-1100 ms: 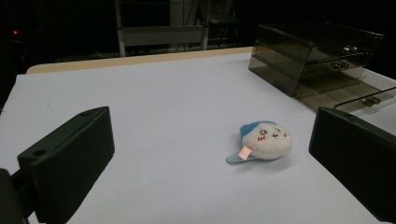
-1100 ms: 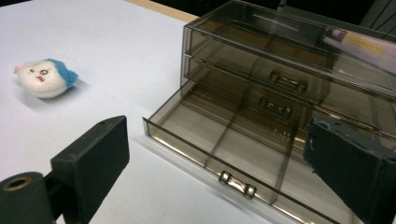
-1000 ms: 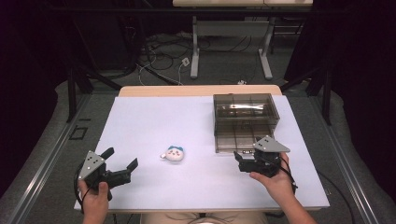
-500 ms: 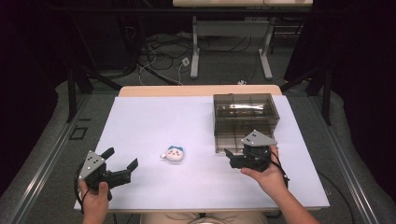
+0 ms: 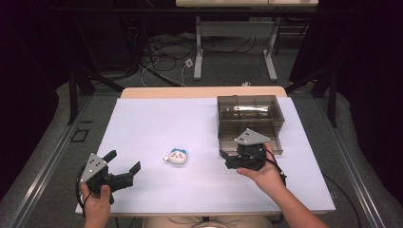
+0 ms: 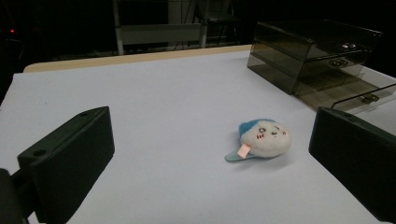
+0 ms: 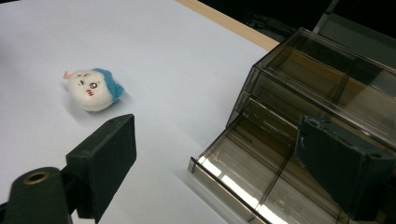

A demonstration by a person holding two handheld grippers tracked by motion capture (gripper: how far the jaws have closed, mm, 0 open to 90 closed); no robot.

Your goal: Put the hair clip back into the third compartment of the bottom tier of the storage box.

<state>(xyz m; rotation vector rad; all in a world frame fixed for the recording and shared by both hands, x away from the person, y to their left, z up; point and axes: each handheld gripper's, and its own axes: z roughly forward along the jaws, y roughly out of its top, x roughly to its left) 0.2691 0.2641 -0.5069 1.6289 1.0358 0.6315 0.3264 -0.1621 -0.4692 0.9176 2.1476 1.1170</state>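
A small round plush toy (image 5: 177,156), white-faced with a blue cap and a pink tag, lies alone on the white table (image 5: 157,118) at mid-frame, probably meant for the pulled-out bottom drawer (image 7: 243,172) of the smoky plastic drawer box (image 5: 249,114) at right. The right gripper (image 5: 227,159), jaws apart, hovers beside that drawer, angled toward the toy. The left gripper (image 5: 124,170), lower left, is also spread wide, facing the toy

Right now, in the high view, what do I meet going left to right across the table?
Left gripper, jaws open → small white-and-blue plush toy → right gripper, jaws open, in front of the smoky clear drawer box with its bottom drawer pulled out.
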